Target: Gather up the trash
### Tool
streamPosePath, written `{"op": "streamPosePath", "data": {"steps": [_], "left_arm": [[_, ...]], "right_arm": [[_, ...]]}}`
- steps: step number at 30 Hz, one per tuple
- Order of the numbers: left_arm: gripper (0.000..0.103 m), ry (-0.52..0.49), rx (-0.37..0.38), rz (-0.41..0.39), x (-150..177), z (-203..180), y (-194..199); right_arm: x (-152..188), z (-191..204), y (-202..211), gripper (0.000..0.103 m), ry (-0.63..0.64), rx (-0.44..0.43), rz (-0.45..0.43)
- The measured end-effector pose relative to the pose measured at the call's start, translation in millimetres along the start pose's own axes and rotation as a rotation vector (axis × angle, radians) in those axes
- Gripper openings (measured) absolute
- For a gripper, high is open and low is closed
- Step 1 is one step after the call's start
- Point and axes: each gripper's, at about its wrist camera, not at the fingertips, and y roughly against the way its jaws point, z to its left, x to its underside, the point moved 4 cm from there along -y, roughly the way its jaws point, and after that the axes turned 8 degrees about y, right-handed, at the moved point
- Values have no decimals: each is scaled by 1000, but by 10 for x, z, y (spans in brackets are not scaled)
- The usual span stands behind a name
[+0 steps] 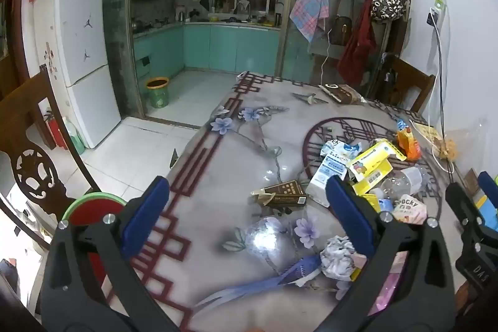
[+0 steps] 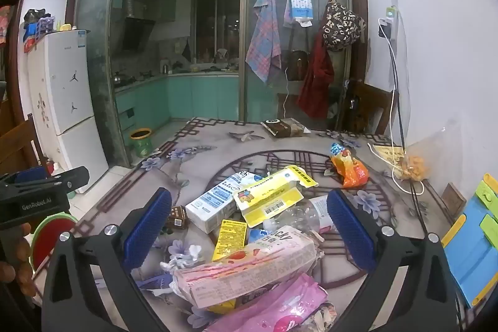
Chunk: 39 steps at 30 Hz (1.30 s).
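So nothing's picked up yet, looks like the very start of the collecting step. Both tongs are spread wide and empty: the left gripper (image 1: pixel 246 223) hovers over a bare patch of the flowered tablecloth (image 1: pixel 218 151), and the right gripper (image 2: pixel 249 229) hangs right above the trash heap.

Nearest the right gripper, at 6 o'clock in its view, there's a pink plastic wrapper (image 2: pixel 280 307) and the pink Pocky box (image 2: pixel 246 266) lying on top of it. Just past that sits a small yellow carton (image 2: pixel 230 238), then a crushed clear plastic bottle (image 2: pixel 298 215) at 1 o'clock, a white-and-blue milk carton (image 2: pixel 214 204) at 11 o'clock and a flattened yellow-and-white box (image 2: pixel 270 189) resting on it. Further out at 1 o'clock is an orange snack bag (image 2: pixel 350 168), well apart from the pile.

From the left view, a crumpled paper wad (image 1: pixel 337 257) sits by its right finger, and a brown box (image 1: pixel 280 195) lies at 12 o'clock, off by itself.

My guess: next move is lowering the right one around the Pocky box and squeezing. A red-and-green bin (image 1: pixel 93 209) at the table's left edge is probably the drop spot, can't say for sure.
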Motion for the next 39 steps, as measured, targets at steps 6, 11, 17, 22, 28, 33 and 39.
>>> {"op": "streamPosePath", "data": {"steps": [6,11,17,22,28,33,39], "left_arm": [[99,10,-7,-9,-10,185,14],[99,-16,-22,-33,48,70,9],[99,-23,-28,-33,12,11,45],[99,-13,-42,-47,1,30,43],[99,-8,-86,-58,-1,78,2],[99,-14,-76,-64,3,89,23],[99,-18,-67,-65,4,92,43]], "right_arm": [[4,1,-3,96,-6,-3,1],[7,5,-8,96,-4,-3,1],[17,4,-17,96,-5,-5,7],[20,9,-23,96,-1,-2,8],[17,9,-17,96,2,-2,9],[19,8,-20,96,2,-1,9],[20,9,-22,96,3,0,9]]}}
